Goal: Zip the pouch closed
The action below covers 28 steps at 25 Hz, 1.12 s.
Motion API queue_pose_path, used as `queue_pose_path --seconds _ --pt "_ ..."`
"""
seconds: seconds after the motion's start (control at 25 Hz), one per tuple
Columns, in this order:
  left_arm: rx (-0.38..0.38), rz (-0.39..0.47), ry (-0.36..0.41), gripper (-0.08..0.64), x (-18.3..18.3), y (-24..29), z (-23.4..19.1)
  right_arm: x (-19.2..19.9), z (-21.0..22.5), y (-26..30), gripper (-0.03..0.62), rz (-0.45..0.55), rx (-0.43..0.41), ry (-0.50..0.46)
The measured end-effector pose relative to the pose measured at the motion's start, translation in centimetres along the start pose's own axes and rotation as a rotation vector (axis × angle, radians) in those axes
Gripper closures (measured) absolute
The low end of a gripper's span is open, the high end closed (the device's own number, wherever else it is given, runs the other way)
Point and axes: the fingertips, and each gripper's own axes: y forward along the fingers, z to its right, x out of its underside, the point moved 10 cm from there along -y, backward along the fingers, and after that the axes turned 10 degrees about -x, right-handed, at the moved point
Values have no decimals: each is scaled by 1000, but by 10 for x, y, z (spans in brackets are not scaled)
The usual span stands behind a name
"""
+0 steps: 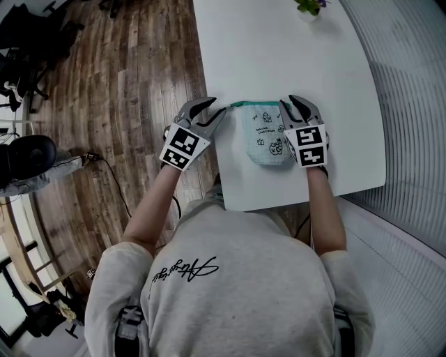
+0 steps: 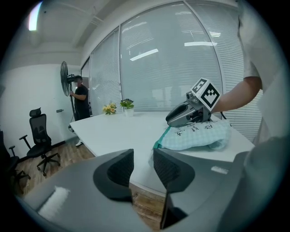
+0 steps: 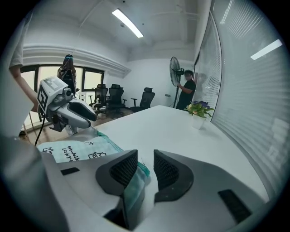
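Observation:
A light blue printed pouch [image 1: 266, 137] with a green zip edge lies near the front edge of the white table [image 1: 279, 49]. My left gripper [image 1: 214, 108] sits at the pouch's left corner, over the table's left edge. In the left gripper view its jaws [image 2: 143, 159] stand apart with nothing between them, and the pouch [image 2: 199, 135] lies just beyond. My right gripper [image 1: 290, 103] is at the pouch's right corner. Its jaws [image 3: 145, 163] are parted, and the pouch's green-edged corner [image 3: 136, 179] lies low in the gap without being pinched.
A small potted plant [image 1: 309, 7] stands at the table's far end. A person [image 2: 81, 97] stands by a fan [image 2: 64, 78] beyond the table. Office chairs [image 2: 38, 136] are on the wooden floor [image 1: 132, 84] to the left. Blinds cover the window [image 1: 404, 84] on the right.

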Motion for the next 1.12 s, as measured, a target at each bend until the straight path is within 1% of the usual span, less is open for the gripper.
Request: queue_pose_path --seconds 0.16,0.48,0.72,0.96,1.12 --pt "-16 37 -20 423 -5 -11 -2 -3 -1 -12 456 49 16 35" --pt "-51 170 -57 423 -35 -36 1 -17 -10 -51 454 203 43 106" --pt "-46 248 -49 423 -56 -54 11 -30 -23 -82 454 297 70 104" --pt "-38 295 -77 425 -67 -67 19 -38 -37 -108 456 369 85 106" --pt "-16 331 -97 425 -77 -77 24 -43 -44 -125 457 414 95 115"
